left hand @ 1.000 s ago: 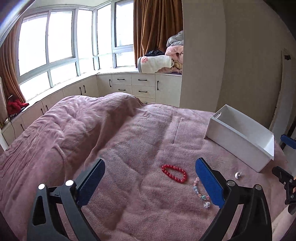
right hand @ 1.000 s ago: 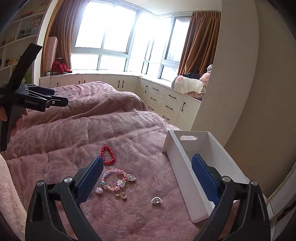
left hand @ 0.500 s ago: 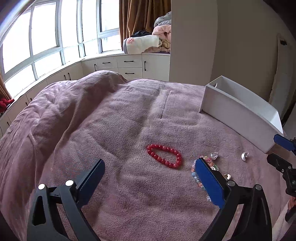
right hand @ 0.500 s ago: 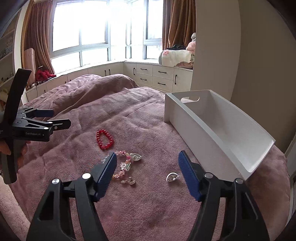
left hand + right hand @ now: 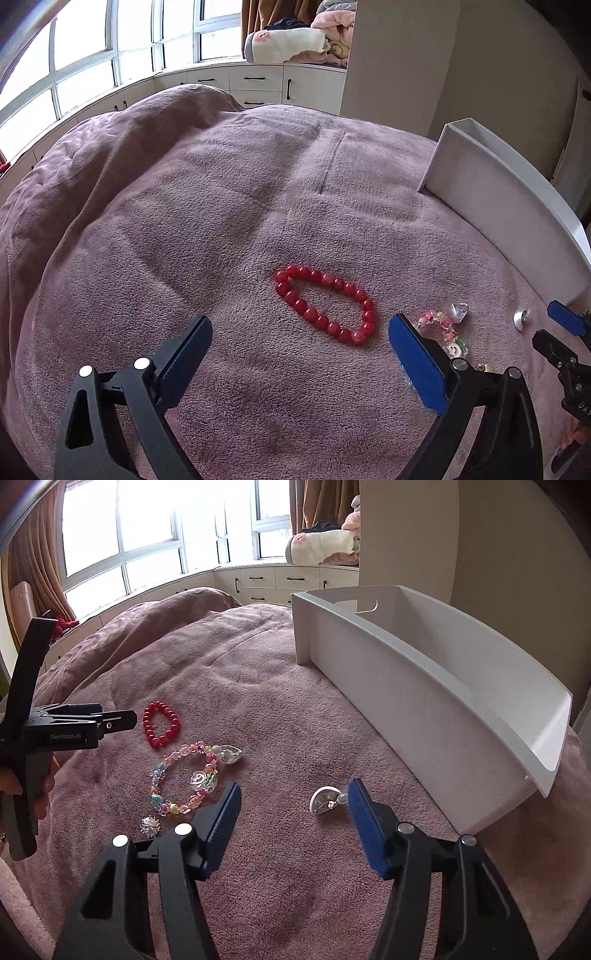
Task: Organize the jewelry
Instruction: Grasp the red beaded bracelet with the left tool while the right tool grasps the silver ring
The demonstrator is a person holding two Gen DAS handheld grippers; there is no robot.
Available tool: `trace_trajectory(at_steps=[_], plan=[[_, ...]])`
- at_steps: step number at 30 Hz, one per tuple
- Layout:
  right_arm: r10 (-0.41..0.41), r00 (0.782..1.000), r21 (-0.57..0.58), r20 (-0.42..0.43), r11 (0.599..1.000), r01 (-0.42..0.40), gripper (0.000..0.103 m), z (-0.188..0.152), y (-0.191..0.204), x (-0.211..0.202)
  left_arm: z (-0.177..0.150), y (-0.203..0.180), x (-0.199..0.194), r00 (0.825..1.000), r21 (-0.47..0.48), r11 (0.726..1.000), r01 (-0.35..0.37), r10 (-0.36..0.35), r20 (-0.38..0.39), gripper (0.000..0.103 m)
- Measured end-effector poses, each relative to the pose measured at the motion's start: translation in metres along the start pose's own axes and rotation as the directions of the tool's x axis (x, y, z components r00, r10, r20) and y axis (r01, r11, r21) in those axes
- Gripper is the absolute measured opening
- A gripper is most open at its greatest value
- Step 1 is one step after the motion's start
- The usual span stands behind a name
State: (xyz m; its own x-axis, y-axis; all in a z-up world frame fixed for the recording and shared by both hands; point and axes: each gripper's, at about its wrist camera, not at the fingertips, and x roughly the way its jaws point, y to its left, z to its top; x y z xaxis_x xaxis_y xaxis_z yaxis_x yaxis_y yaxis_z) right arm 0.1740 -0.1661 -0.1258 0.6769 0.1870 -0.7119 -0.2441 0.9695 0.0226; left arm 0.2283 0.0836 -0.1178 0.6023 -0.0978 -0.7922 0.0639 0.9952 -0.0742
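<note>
Pink bedspread, colourful bracelet half-hidden

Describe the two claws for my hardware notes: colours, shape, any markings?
Both match: black plastic frames with triangular cut-outs, silver rivets and ribbed blue pads. The right claw shows this close up; the left claw seen side-on carries white "GenRobot.AI" lettering. No cables or sleeves show.

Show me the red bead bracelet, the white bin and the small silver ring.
red bead bracelet (image 5: pixel 364 297): left wrist view, beads on its right side.
white bin (image 5: pixel 424 701): right wrist view, near wall.
small silver ring (image 5: pixel 325 800): right wrist view, its face.
</note>
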Motion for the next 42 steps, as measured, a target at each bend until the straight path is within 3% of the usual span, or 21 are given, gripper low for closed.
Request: trace_trajectory(at_steps=[4,5,16,18,19,20,21,23,31,42], plan=[[-0.016,0.999,0.014,-0.028,1.0,0.016,0.06,-0.004,-0.004,0.013,0.0,-0.002,0.021,0.998,0.007,1.0,0.003,-0.002,-0.07,0.066],[-0.017,0.999,0.016,-0.033,1.0,0.018,0.06,-0.004,-0.005,0.015,0.0,-0.002,0.026,0.996,0.006,1.0,0.001,-0.001,-0.085,0.063],[0.014,0.998,0.063,-0.066,0.998,-0.009,0.06,-0.007,-0.011,0.03,0.008,0.005,0.037,0.994,-0.056,0.998,0.026,-0.031,-0.101,0.057],[0.023,0.997,0.068,-0.071,0.998,-0.018,0.059,-0.008,-0.013,0.032,0.008,0.003,0.039,0.994,-0.038,0.999,0.02,-0.024,-0.107,0.041],[0.035,0.997,0.074,-0.074,0.997,-0.029,0.058,-0.008,-0.015,0.033,0.008,0.003,0.04,0.993,-0.033,0.999,0.026,-0.03,-0.113,0.027],[0.054,0.996,0.086,-0.074,0.995,-0.047,0.053,-0.009,-0.016,0.033,0.006,0.002,0.04,0.992,-0.028,0.999,0.04,-0.043,-0.121,0.02],[0.074,0.994,0.1,-0.078,0.993,-0.066,0.046,-0.01,-0.018,0.034,0.005,0.002,0.039,0.991,-0.024,0.999,0.049,-0.051,-0.125,0.019],[0.085,0.993,0.116,-0.083,0.99,-0.075,0.042,-0.01,-0.02,0.035,0.003,0.001,0.036,0.99,-0.014,0.998,0.058,-0.059,-0.129,0.015],[0.109,0.99,0.144,-0.09,0.985,-0.096,0.022,-0.011,-0.029,0.036,-0.003,0.005,0.022,0.987,-0.048,0.995,0.082,-0.088,-0.135,0.015],[0.138,0.988,0.113,-0.073,0.985,-0.129,0.022,-0.01,-0.025,0.026,-0.006,0.009,-0.025,0.99,-0.011,0.995,0.095,-0.096,-0.1,0.015]])
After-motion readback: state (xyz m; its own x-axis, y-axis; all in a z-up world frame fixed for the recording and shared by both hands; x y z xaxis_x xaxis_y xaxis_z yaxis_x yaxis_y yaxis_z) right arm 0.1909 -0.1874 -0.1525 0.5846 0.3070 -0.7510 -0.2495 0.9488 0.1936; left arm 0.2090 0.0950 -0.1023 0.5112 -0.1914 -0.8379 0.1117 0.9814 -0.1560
